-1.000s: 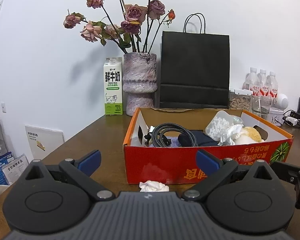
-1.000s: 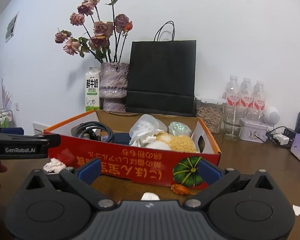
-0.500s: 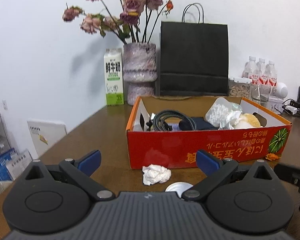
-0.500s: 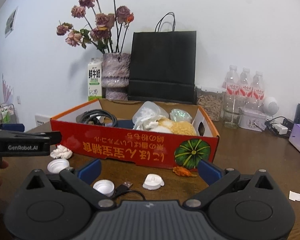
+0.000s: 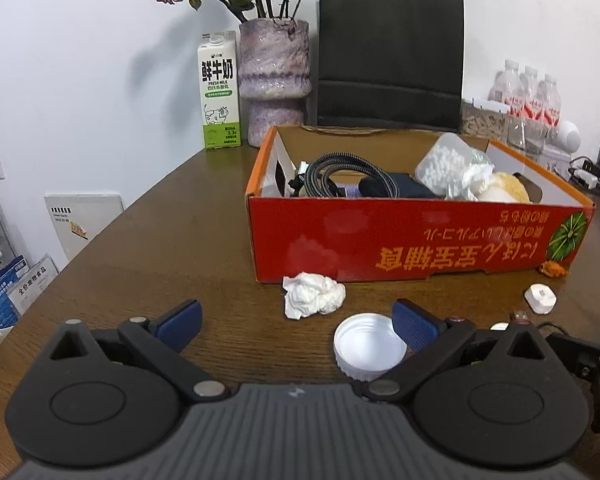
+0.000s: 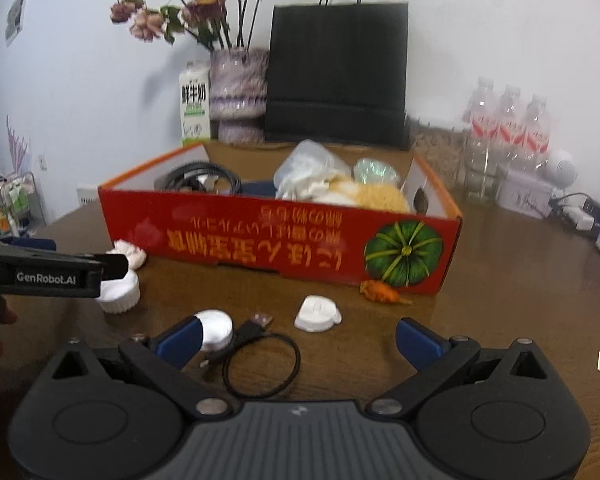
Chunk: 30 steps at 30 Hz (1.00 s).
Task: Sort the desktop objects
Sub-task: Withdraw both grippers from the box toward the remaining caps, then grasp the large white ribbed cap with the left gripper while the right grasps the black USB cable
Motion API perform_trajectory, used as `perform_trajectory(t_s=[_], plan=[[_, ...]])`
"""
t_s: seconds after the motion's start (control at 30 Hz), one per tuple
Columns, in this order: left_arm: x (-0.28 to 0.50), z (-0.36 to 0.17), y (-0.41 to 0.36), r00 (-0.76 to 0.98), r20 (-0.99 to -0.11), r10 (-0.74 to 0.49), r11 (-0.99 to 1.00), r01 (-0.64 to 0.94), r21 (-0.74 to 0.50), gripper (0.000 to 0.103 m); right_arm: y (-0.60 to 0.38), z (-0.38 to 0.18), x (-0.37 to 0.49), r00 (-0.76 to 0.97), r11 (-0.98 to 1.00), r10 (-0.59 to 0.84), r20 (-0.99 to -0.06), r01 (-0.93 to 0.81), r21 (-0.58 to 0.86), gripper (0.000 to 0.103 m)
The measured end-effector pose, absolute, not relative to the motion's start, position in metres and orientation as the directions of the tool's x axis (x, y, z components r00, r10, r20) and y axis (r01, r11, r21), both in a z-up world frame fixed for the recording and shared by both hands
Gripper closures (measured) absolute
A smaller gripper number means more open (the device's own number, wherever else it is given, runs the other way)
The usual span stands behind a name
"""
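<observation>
1. Left gripper [image 5: 296,322]: jaws wide apart, empty, near the red box [image 5: 416,236].
2. Right gripper [image 6: 298,340]: also spread wide, gripping nothing.
3. In front of the box on the table [image 5: 172,232] lie a crumpled tissue [image 5: 312,294], a white lid [image 5: 370,348], a black cable [image 6: 260,360] and a small white cap [image 6: 318,314].

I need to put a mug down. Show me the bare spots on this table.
Free: the table left of the red box, up to the milk carton; also right of the box. Crowded: the front strip, with tissue, cap, cable and both open grippers.
</observation>
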State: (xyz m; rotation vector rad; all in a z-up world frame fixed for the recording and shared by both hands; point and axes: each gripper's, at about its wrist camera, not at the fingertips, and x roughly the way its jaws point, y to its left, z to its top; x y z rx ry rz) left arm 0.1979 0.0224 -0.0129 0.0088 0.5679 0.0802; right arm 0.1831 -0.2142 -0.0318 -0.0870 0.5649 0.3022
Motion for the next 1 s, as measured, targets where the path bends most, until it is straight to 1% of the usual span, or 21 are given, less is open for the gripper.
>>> perform_trajectory(t_s=[0.23, 0.43, 0.5, 0.53, 0.6, 0.67, 0.73, 0.77, 0.83, 0.87, 0.9, 0.97, 1.0], plan=[[0.198, -0.016, 0.014, 0.829, -0.557, 0.058, 0.998, -0.029, 0.062, 0.000, -0.213, -0.035, 0.185, 0.778, 0.944, 0.274, -0.565, -0.329, 0.004, 0.004], [0.199, -0.020, 0.009, 0.819, -0.572, 0.047, 0.997, -0.003, 0.079, 0.000, -0.209, -0.039, 0.190, 0.740, 0.935, 0.296, -0.605, -0.354, 0.024, 0.019], [0.199, -0.021, 0.008, 0.815, -0.578, 0.043, 0.997, 0.006, 0.082, 0.000, -0.209, -0.040, 0.191, 0.729, 0.932, 0.303, -0.614, -0.361, 0.031, 0.027], [0.200, -0.021, 0.007, 0.814, -0.579, 0.041, 0.997, 0.009, 0.082, 0.000, -0.208, -0.040, 0.191, 0.726, 0.930, 0.307, -0.615, -0.365, 0.034, 0.028], [0.200, -0.022, 0.006, 0.814, -0.580, 0.033, 0.997, 0.017, 0.081, 0.000, -0.208, -0.040, 0.190, 0.727, 0.928, 0.313, -0.611, -0.370, 0.035, 0.036], [0.200, -0.021, 0.006, 0.816, -0.578, 0.024, 0.997, 0.026, 0.078, 0.000, -0.207, -0.039, 0.189, 0.727, 0.926, 0.319, -0.608, -0.377, 0.035, 0.041], [0.200, -0.022, 0.004, 0.814, -0.581, 0.023, 0.996, 0.031, 0.084, 0.000, -0.206, -0.039, 0.189, 0.727, 0.924, 0.321, -0.607, -0.382, 0.032, 0.044], [0.200, -0.022, 0.003, 0.812, -0.584, 0.019, 0.996, 0.037, 0.084, 0.000, -0.206, -0.038, 0.188, 0.727, 0.923, 0.324, -0.605, -0.384, 0.033, 0.049], [0.200, -0.023, 0.002, 0.808, -0.589, 0.009, 0.995, 0.050, 0.083, 0.001, -0.206, -0.038, 0.188, 0.727, 0.921, 0.327, -0.604, -0.387, 0.032, 0.052], [0.200, -0.023, 0.002, 0.806, -0.591, 0.004, 0.995, 0.055, 0.082, 0.002, -0.206, -0.038, 0.187, 0.726, 0.920, 0.328, -0.604, -0.389, 0.032, 0.054], [0.199, -0.023, 0.002, 0.805, -0.593, -0.003, 0.995, 0.063, 0.080, 0.006, -0.206, -0.037, 0.187, 0.726, 0.920, 0.330, -0.603, -0.391, 0.032, 0.056], [0.199, -0.024, 0.001, 0.800, -0.599, -0.010, 0.994, 0.071, 0.078, 0.008, -0.206, -0.037, 0.186, 0.726, 0.919, 0.332, -0.603, -0.394, 0.032, 0.058], [0.199, -0.024, 0.000, 0.798, -0.603, -0.014, 0.994, 0.076, 0.078, 0.013, -0.206, -0.037, 0.186, 0.726, 0.919, 0.331, -0.602, -0.393, 0.032, 0.059]])
